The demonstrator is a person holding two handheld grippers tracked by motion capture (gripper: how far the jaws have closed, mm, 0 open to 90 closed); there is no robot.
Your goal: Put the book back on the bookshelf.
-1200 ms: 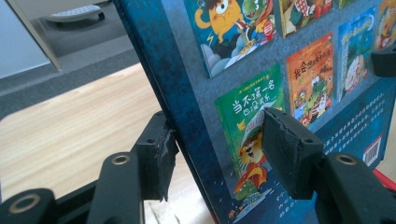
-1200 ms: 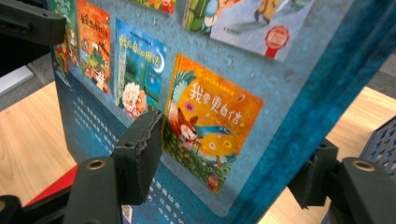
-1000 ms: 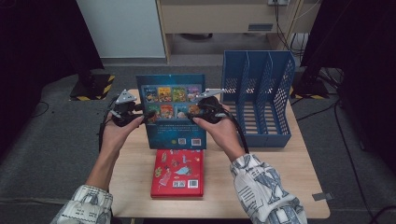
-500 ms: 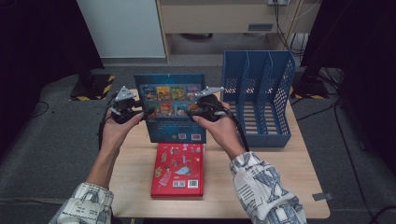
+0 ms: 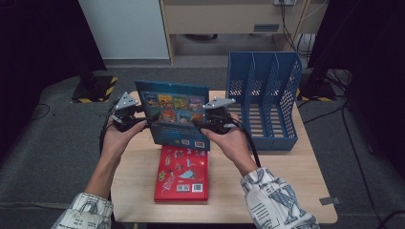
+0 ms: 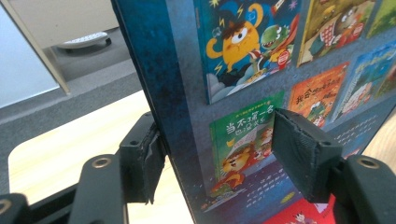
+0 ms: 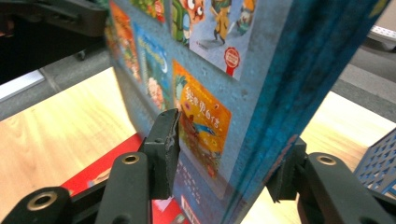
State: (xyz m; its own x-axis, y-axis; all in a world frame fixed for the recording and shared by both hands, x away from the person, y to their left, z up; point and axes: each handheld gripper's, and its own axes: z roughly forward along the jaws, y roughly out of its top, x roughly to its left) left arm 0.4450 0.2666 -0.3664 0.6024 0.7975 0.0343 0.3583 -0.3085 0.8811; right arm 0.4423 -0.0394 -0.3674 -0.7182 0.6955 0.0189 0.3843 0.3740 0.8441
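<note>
From the high view, I have the blue book held upright above the tabletop, back cover toward me, its long axis running 9 to 3 o'clock between my two hands. The left claw clamps its 9 o'clock edge, the right claw its 3 o'clock edge. The file rack stands at 3 o'clock from the book, just beside the right claw, with its slots running 6 to 12. So the right hand is the nearer one, and I judge the book must turn a quarter so that its edge lines up with a slot. The red book lies flat at 6 o'clock, below the lifted one, long axis 6 to 12.

In the left gripper view, my left claw is closed on the blue book: one pad presses the printed cover, the other sits behind at the spine side. The book rises to 12 o'clock out of the jaws, leaning slightly.

In the right gripper view, my right claw grips the same book, one jaw on the cover, the other on the far face. The page block points up toward 1 o'clock. A blue corner of the rack shows at 4 o'clock, near.
</note>
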